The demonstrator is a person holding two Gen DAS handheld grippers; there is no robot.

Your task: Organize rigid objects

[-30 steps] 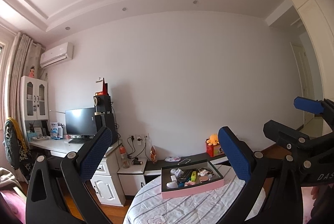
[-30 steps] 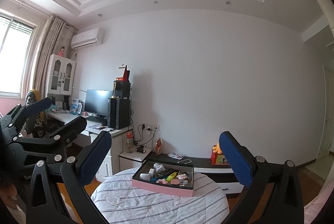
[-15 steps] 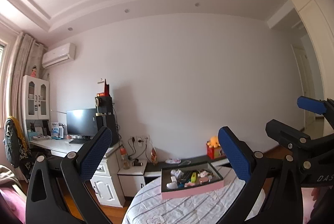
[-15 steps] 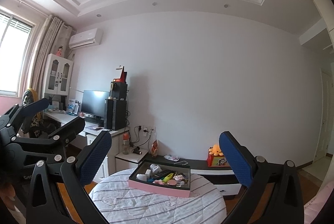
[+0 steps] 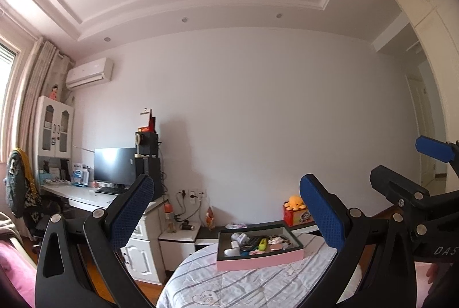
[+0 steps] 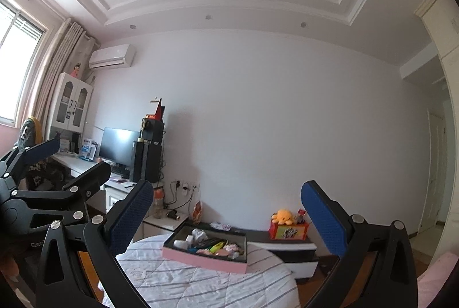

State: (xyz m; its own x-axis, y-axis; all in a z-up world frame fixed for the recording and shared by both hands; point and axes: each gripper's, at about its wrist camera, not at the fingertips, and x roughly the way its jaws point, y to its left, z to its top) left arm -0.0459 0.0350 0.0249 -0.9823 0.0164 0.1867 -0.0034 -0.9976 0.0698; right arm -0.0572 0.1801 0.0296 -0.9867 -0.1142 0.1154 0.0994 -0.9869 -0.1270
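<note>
Pink-walled tray (image 5: 259, 261): in the left wrist view we see it on the striped tablecloth (image 5: 229, 285) of the round table, holding small mixed items (remote-like bar, green piece, white pieces) gathered in one place.
Left gripper (image 5: 226, 207): jaws spread wide, nothing between them; held high and well short of the tray, so we judge it a standby pose.
Right gripper (image 6: 226, 210): in the right wrist view we find the same, fully apart and empty, aimed over the tray (image 6: 205, 260).
Stage: items lie in the tray; we cannot tell sorted from unsorted (too small).
</note>
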